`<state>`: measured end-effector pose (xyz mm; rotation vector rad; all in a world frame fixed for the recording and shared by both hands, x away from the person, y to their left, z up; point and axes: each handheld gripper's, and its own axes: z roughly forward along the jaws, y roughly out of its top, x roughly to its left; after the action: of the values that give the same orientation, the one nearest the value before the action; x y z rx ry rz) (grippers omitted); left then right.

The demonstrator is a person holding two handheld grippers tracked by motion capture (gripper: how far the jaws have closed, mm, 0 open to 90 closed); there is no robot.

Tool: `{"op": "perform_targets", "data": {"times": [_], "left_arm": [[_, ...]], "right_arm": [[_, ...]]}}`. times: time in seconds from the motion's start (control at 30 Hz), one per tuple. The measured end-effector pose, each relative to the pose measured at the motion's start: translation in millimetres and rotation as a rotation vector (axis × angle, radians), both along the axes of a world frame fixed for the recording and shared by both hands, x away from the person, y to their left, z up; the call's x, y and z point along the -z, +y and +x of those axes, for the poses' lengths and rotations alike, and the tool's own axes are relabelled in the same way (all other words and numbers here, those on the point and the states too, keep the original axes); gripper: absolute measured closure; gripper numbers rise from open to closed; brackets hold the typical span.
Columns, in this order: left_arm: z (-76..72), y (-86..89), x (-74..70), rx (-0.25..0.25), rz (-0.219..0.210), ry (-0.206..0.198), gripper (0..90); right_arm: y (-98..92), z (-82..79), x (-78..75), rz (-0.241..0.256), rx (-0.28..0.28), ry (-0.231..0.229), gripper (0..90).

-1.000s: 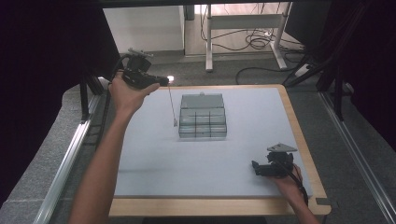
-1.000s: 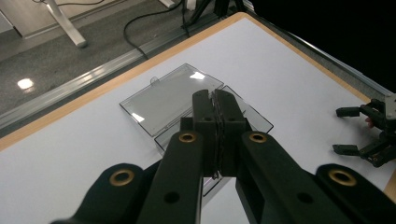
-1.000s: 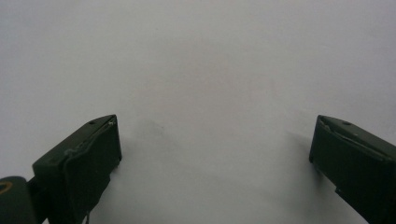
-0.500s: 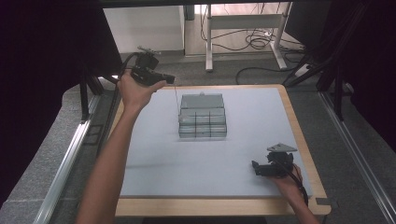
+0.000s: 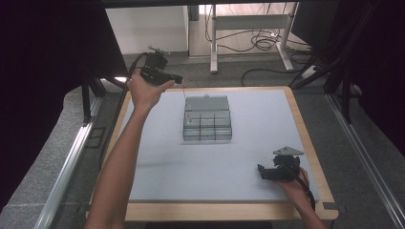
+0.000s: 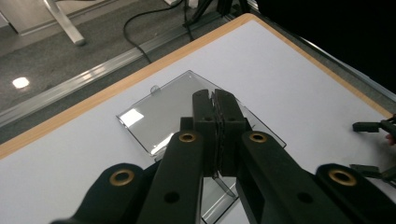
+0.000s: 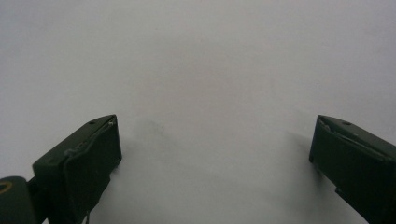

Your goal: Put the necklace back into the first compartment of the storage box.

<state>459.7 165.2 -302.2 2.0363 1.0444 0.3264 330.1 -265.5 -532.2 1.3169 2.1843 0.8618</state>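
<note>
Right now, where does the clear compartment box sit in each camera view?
High view: clear compartment box at the middle of the table, slightly toward the far edge.
Left gripper view: its open lid lies at centre, just beyond the shut left gripper.
Right gripper view: bare mat between the open right gripper.
Shared landmark: the white mat.

Surface finishes noted
Clear glossy plastic box (image 5: 207, 119); matt pale tabletop (image 5: 258, 138) (light wood edging); matt black plastic tongs (image 6: 215, 105).

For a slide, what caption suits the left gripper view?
Left gripper, jaws shut, above a clear compartment box on the white table.
</note>
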Motion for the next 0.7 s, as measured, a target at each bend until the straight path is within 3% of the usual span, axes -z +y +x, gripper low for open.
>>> {"op": "perform_targets", "data": {"times": [0.47,0.7], "left_arm": [[12.3,-0.3,22.7,-0.029,-0.02,0.017,89.5],[17.2,-3.8,37.4,-0.019,-0.014,0.046,89.5]], "right_arm": [[-0.1,0.0,0.0,0.0,0.0,0.001,1.9],[-0.1,0.1,0.1,-0.001,-0.001,0.0,1.9]]}}
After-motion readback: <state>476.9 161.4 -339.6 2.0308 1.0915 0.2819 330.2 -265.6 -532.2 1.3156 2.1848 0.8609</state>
